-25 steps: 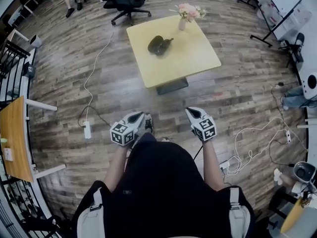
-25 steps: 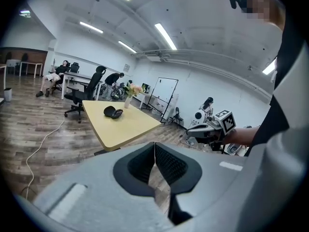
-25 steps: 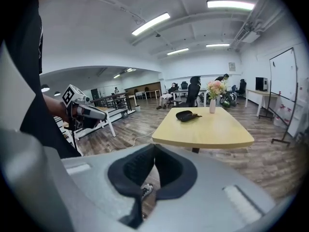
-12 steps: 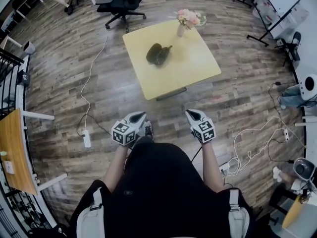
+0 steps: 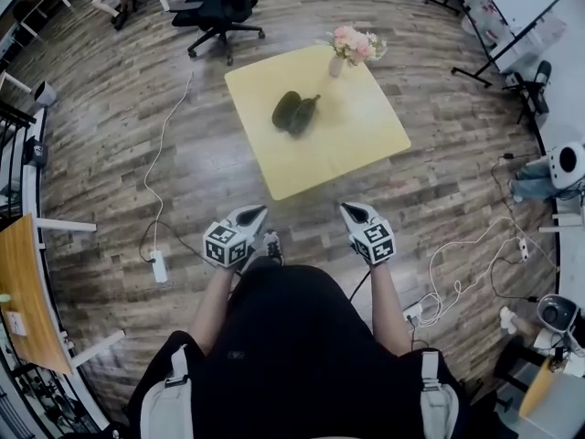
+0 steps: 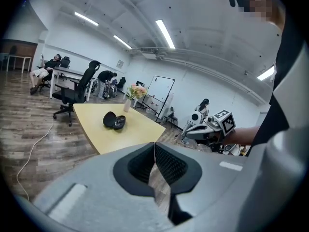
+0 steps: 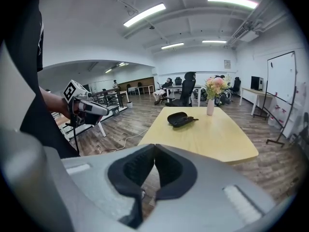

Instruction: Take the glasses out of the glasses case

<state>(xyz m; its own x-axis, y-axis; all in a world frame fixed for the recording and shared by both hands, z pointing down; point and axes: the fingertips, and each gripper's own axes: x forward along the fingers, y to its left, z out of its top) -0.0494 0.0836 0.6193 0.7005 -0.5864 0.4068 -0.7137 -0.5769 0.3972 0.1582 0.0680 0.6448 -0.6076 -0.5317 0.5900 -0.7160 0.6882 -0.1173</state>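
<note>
A dark glasses case (image 5: 294,112) lies open on the yellow square table (image 5: 356,144), with dark glasses resting in or against it; the detail is too small to tell. It also shows as the case (image 6: 114,120) in the left gripper view and the case (image 7: 180,118) in the right gripper view. My left gripper (image 5: 258,214) and right gripper (image 5: 351,210) are held close to my body, well short of the table. Each has its jaw tips touching and holds nothing: left gripper (image 6: 154,144), right gripper (image 7: 155,146).
A vase of pink flowers (image 5: 352,46) stands at the table's far edge. A black office chair (image 5: 215,12) sits beyond the table. Cables and a power strip (image 5: 158,265) lie on the wood floor to the left, more cables (image 5: 457,286) to the right. A person sits at distant desks (image 6: 46,69).
The table and case have shifted slightly nearer and lower in the head view as I step forward. Both grippers keep the same pose by my body.
</note>
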